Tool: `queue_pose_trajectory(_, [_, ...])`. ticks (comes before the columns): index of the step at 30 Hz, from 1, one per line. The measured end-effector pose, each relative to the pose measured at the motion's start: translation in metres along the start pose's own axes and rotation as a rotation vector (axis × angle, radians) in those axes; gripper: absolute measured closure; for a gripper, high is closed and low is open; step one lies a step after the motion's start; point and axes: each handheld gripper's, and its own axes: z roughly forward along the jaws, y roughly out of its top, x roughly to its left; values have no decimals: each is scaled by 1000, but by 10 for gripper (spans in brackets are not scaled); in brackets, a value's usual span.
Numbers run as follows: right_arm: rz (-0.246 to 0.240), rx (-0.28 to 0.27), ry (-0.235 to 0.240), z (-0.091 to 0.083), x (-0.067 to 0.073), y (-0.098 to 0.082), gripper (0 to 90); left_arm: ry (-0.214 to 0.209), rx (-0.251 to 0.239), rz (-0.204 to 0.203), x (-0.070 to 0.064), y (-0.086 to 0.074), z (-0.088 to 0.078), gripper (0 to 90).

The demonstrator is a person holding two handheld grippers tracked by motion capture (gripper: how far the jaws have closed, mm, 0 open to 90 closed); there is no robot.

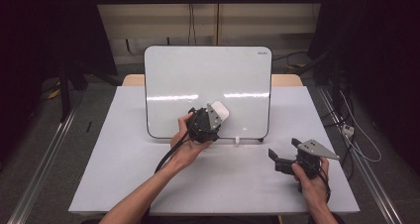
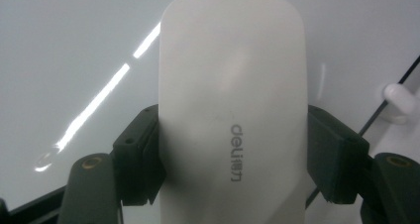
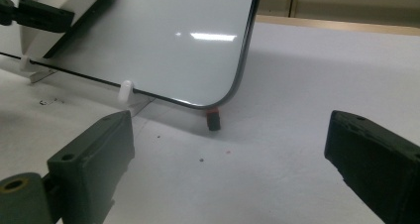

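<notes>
A white eraser (image 2: 233, 110) with a grey printed brand mark sits lengthwise between my left gripper's (image 2: 233, 157) black pads (image 2: 141, 154), which press on its two long sides. In the high view the left gripper (image 1: 215, 114) holds the eraser (image 1: 221, 109) up against the lower middle of a blank whiteboard (image 1: 208, 80) standing upright on the table. The right gripper view catches the eraser (image 3: 54, 1) tilted against the whiteboard (image 3: 163, 45). My right gripper (image 1: 283, 148) rests low at the table's right, open, and nothing lies between its jaws (image 3: 228, 154).
The whiteboard stands on small supports: a white peg (image 3: 126, 90) at its bottom edge and a dark, red-topped foot (image 3: 213, 119) under its corner. The white table (image 1: 124, 174) ends near the bottom of the high view. Cables and metal rails run along the floor at both sides.
</notes>
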Motion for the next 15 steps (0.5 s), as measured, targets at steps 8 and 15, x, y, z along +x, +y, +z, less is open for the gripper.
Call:
queue_pose_trajectory(8, [-4, -3, 2, -2, 0, -1, 51, 0, -60, -15, 15, -2, -32, 312])
queue_pose_trajectory(15, [-2, 0, 3, -1, 1, -1, 51, 16, -61, -87, 35, -20, -45, 311])
